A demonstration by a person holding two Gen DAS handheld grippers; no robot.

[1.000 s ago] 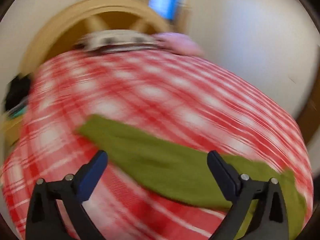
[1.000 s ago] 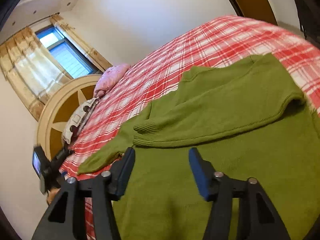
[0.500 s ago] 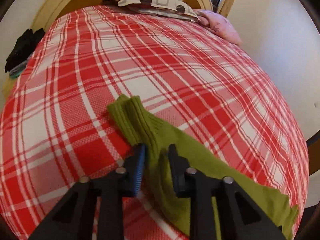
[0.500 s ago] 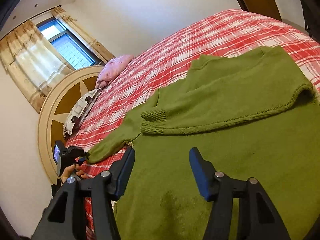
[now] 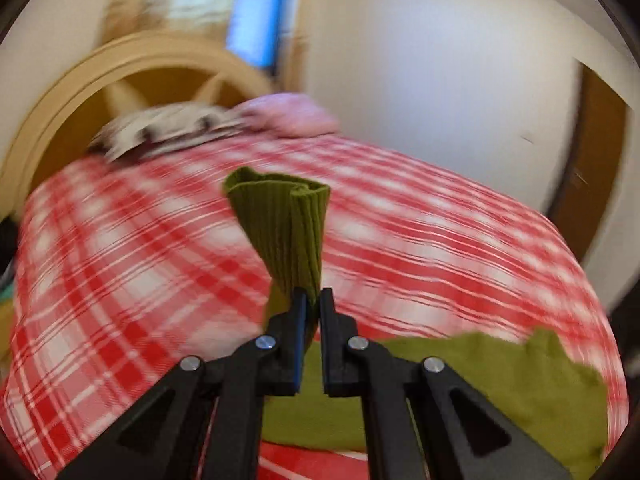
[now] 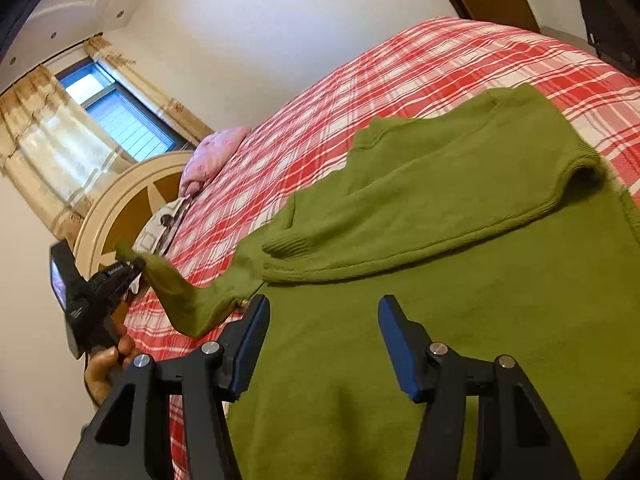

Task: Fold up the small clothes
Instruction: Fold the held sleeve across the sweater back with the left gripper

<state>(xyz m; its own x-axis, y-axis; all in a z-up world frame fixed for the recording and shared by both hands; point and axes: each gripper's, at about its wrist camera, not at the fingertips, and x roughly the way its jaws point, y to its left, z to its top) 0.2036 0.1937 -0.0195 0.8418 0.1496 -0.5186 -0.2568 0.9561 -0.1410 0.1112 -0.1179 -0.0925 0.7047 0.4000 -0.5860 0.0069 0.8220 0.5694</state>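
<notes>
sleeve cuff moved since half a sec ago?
Yes. The sleeve cuff, clamped in the left gripper whose jaws have just closed on it, has lifted off the plaid bedspread toward the headboard.

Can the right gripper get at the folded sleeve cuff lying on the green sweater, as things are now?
Probably yes. The right gripper is open above the sweater, and nothing lies between it and the folded cuff just ahead. The left gripper holds the other sleeve aside.

Olive-green sweater (image 6: 460, 280) on red-and-white plaid bedspread (image 6: 400, 76) — pillow (image 6: 212, 152) seemingly pink.
</notes>
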